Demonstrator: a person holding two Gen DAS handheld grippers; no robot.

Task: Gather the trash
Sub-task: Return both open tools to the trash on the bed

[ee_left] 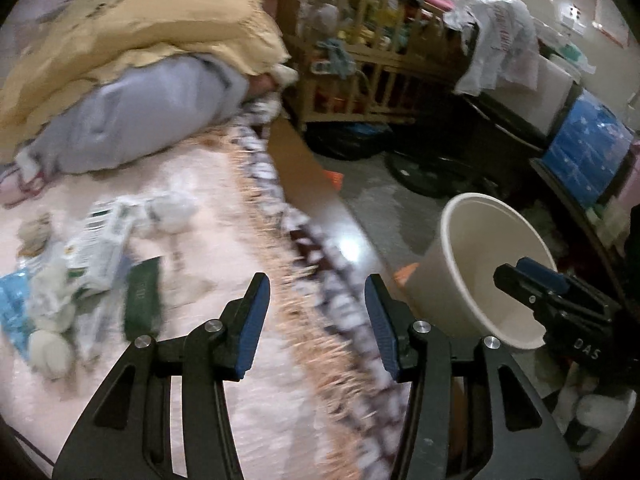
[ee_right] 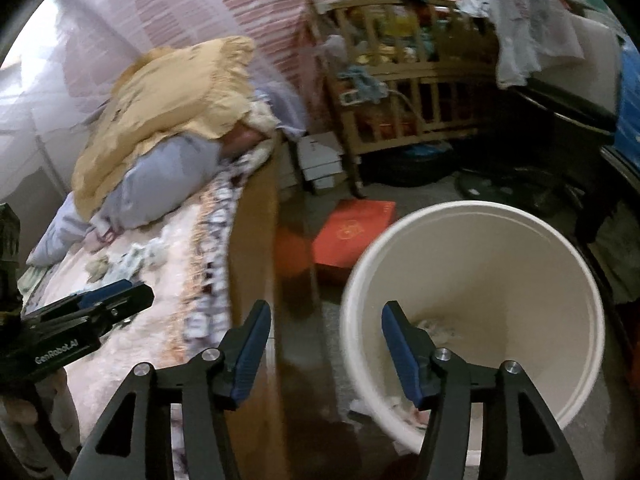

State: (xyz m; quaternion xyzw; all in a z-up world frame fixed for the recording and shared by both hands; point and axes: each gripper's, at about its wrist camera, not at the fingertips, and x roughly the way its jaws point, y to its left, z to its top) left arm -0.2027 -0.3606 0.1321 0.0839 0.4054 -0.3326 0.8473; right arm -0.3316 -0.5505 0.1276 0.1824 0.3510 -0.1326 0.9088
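A pile of trash (ee_left: 76, 264), crumpled tissues, printed wrappers and a dark green packet (ee_left: 142, 298), lies on the pink bedspread at the left; it shows small in the right wrist view (ee_right: 128, 260). A cream bin (ee_right: 476, 304) stands on the floor beside the bed, with some white scraps at its bottom; it also shows in the left wrist view (ee_left: 492, 264). My left gripper (ee_left: 318, 320) is open and empty over the bed's fringed edge, right of the trash. My right gripper (ee_right: 326, 350) is open and empty, its right finger over the bin's rim.
A yellow pillow (ee_left: 140, 20) and grey bedding (ee_left: 132, 116) lie at the bed's head. A wooden crib (ee_right: 404, 92) full of items stands behind. A red box (ee_right: 352, 232) lies on the floor. The bed's wooden side board (ee_right: 256, 280) separates bed and bin.
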